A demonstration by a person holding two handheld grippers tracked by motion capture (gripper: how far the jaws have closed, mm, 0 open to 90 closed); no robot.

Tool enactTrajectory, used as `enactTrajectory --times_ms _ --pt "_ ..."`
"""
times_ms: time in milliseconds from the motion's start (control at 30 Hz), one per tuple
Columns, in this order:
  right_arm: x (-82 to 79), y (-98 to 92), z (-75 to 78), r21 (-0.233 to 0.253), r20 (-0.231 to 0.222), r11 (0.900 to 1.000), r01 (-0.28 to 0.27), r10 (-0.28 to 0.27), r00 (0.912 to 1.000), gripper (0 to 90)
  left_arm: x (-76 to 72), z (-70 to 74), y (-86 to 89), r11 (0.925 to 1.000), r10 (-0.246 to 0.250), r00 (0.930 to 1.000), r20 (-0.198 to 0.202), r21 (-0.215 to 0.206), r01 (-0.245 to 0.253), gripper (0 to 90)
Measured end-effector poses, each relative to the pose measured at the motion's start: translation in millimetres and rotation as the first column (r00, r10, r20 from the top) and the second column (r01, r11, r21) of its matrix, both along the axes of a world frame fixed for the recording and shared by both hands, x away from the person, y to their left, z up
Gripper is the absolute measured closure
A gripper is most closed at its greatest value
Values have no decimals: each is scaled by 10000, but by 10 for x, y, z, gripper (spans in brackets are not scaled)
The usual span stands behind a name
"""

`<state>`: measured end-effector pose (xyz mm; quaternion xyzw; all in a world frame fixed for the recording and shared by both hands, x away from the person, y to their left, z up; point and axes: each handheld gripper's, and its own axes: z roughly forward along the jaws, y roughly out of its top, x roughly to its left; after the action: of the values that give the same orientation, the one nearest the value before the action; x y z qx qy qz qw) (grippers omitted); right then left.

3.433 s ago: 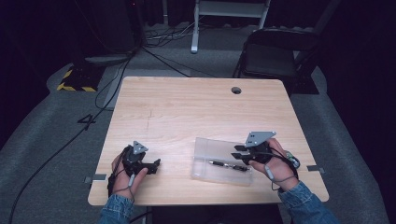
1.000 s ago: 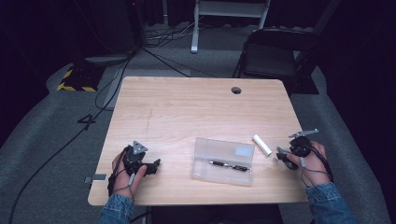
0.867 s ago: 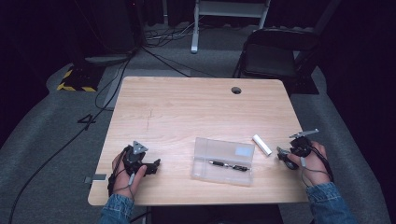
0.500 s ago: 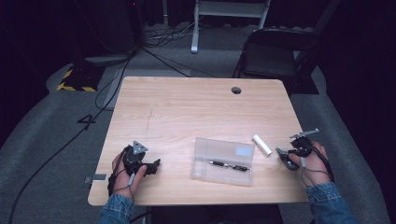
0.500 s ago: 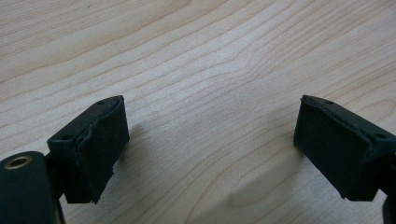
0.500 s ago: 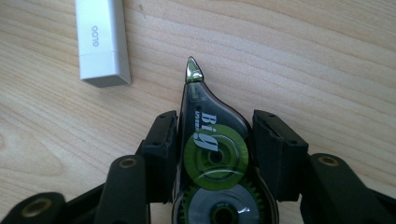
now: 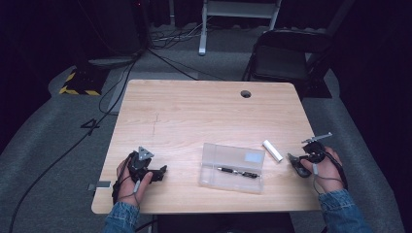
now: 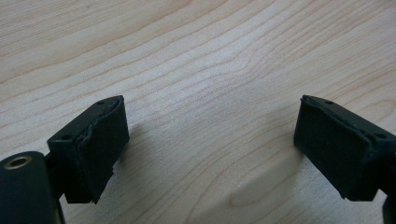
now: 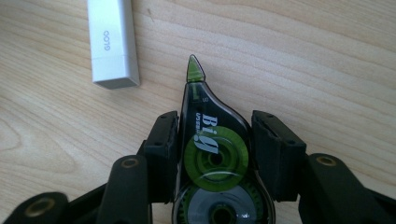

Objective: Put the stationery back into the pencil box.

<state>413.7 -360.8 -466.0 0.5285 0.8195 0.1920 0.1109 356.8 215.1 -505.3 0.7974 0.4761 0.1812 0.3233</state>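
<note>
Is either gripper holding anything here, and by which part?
The right gripper is shut on a correction tape dispenser, gripped across its body at the green spool. The left gripper is open, holding nothing.

Count on the wooden table [image 7: 204, 111]: one clear plastic pencil case [image 7: 232, 167], holding one pen [image 7: 238, 172]. One white glue stick [image 7: 272, 150] lies beside the case. One correction tape dispenser [image 9: 212, 158], green-tipped. Two hand-held grippers: left gripper [image 7: 163, 170], right gripper [image 7: 293, 160]. One cable hole [image 7: 246, 93] in the tabletop. Behind the table, one black folding chair [image 7: 286, 56].
</note>
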Motion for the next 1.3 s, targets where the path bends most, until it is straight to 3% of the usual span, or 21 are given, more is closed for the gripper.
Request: enactTrajectory --times_ms 733,1033,1300 --pt "-137 144 362 130 941 9968 -786 770 9926 538 0 0 0 10000 1 10000 1 2 -1 106" --pt "-232 324 538 290 1431 9869 -1589 1532 9778 538 -1 0 -1 10000 3 10000 -2 -8 -3 106" --pt "-334 538 696 452 1806 9666 -2524 2406 9537 537 -15 2 -5 10000 12 10000 -42 -13 -12 112"
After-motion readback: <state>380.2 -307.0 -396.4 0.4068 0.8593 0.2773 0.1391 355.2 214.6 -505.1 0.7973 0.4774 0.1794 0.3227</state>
